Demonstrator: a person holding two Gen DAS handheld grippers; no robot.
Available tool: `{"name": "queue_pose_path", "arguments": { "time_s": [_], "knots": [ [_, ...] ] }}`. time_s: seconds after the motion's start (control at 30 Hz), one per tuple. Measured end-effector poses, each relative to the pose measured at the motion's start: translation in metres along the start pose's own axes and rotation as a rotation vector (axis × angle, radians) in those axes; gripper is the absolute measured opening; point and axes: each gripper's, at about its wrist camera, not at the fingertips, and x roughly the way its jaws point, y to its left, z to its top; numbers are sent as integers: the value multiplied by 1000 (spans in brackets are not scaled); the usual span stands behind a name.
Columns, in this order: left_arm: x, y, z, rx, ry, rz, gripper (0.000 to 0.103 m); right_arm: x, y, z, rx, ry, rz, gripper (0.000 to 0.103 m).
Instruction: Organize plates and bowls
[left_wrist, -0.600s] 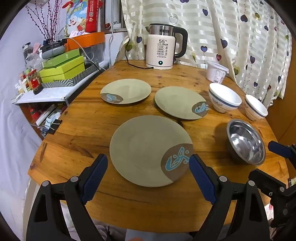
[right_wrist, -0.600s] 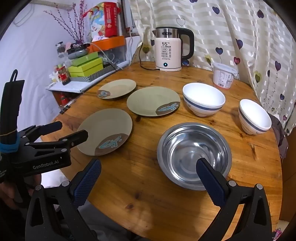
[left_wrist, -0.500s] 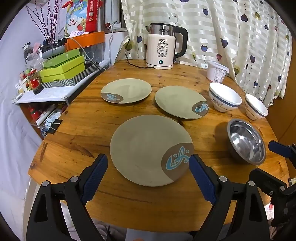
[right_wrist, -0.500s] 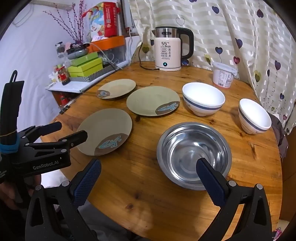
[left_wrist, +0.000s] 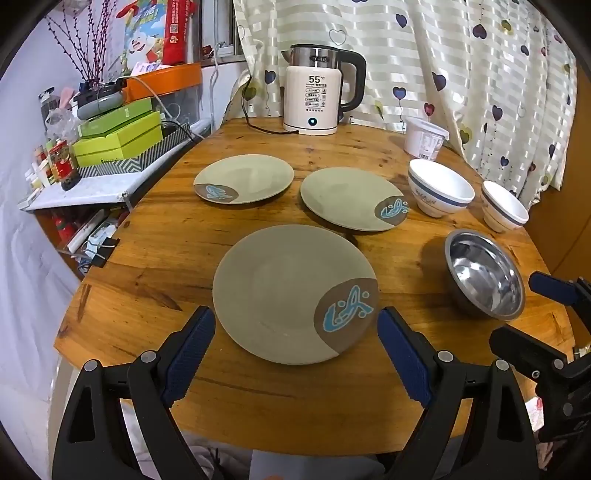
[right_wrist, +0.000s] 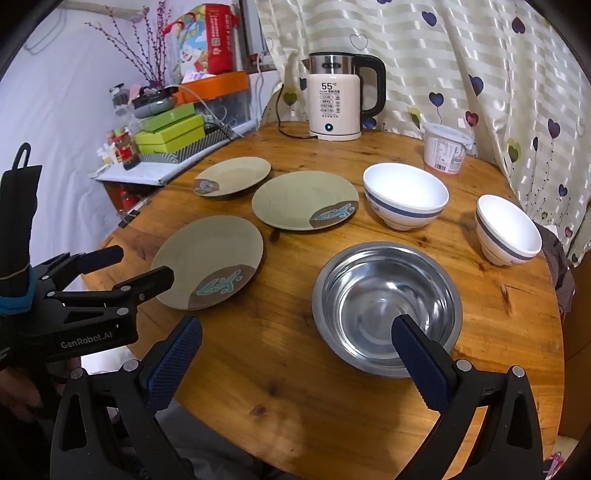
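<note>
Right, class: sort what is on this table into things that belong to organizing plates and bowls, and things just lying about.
Belong to the job:
three plates
steel bowl
two white bowls

Just lying about:
kettle
plastic tub
green boxes

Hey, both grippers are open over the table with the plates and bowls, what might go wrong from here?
1. The nearest plate lies flat on the wooden table, so the open left gripper may struggle to get under its rim and could push it instead.
2. The steel bowl looks slick and curved; the open right gripper might slip off it.
3. The two grippers are close together and could collide.
</note>
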Motion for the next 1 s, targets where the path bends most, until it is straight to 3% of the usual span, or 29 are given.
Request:
{"name": "queue_pose_path", "arguments": {
  "time_s": [1.0],
  "knots": [
    [4, 7, -3, -23, 24, 2, 90, 0, 1, 1, 3, 5, 2, 103]
  ]
}}
